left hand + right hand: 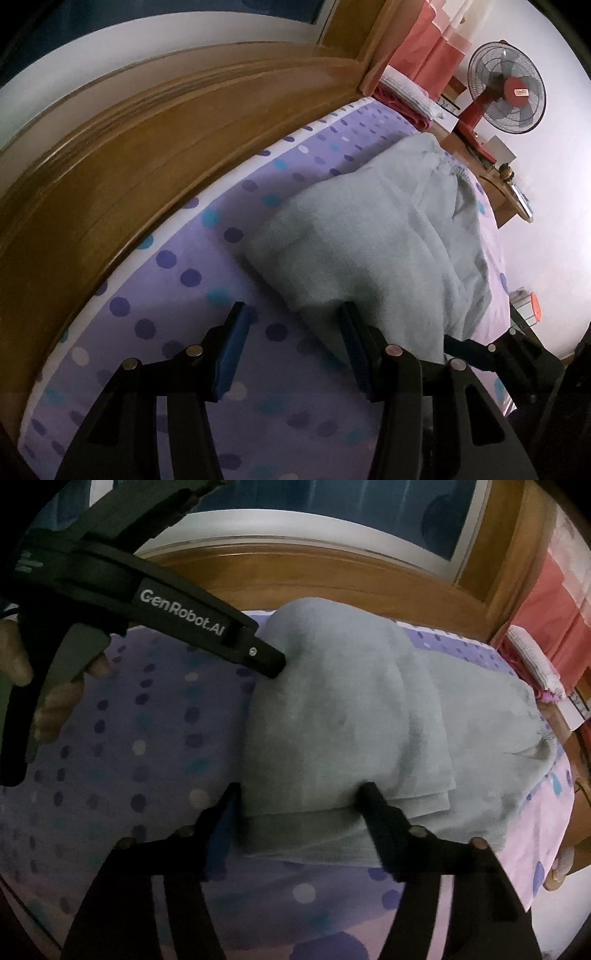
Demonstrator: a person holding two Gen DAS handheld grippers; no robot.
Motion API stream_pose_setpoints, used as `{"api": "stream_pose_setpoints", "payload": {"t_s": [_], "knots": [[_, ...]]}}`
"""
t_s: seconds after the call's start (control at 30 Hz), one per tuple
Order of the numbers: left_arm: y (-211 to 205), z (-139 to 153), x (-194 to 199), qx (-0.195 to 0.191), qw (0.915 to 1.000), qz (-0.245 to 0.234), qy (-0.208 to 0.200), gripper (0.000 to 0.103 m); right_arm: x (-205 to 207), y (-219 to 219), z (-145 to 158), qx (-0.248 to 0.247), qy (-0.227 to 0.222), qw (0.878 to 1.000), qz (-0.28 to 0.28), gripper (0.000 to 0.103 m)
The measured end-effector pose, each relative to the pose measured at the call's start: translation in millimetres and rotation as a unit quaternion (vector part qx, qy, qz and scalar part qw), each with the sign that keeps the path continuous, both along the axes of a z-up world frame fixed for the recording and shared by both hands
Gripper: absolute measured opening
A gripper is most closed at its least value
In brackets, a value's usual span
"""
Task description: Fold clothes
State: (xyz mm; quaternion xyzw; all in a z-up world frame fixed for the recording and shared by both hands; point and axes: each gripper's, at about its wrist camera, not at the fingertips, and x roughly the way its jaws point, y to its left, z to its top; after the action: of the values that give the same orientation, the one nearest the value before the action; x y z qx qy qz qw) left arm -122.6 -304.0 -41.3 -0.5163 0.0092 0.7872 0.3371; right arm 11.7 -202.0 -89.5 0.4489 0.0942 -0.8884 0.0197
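A pale grey-green garment (376, 236) lies folded in layers on the purple dotted bedsheet (192, 306), its elastic waistband at the far end. My left gripper (293, 310) stands open over the sheet at the garment's near corner, its right blue pad (354, 347) against the cloth's edge and nothing pinched. In the right wrist view the garment (351, 716) fills the middle. My right gripper (300, 792) is open, with the folded near edge lying between its fingers. The left gripper (271, 664), held by a hand (55, 705), touches the garment's left side.
A wooden bed frame (155, 147) runs along the far side of the mattress. A stack of folded cloths (402, 92) sits at the bed's corner under a pink curtain (432, 44). A red fan (506, 88) stands on a wooden side table (506, 192).
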Motion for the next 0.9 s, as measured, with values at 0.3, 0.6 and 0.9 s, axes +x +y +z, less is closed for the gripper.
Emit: {"api": "stream_pose_setpoints", "payload": {"t_s": [0.3, 0.6, 0.9], "knots": [[2, 1, -4, 0.034, 0.9987, 0.022, -0.029, 0.051, -2, 5, 3, -0.009, 0.005, 1.0, -0.004, 0.056], [10, -9, -8, 0.065, 0.9945, 0.046, -0.067, 0.051, -8, 9, 10, -0.035, 0.007, 0.999, -0.01, 0.04], [14, 29, 3, 0.077, 0.9941, 0.065, -0.042, 0.038, 6, 55, 42, -0.175, 0.019, 0.984, 0.007, 0.016]]}}
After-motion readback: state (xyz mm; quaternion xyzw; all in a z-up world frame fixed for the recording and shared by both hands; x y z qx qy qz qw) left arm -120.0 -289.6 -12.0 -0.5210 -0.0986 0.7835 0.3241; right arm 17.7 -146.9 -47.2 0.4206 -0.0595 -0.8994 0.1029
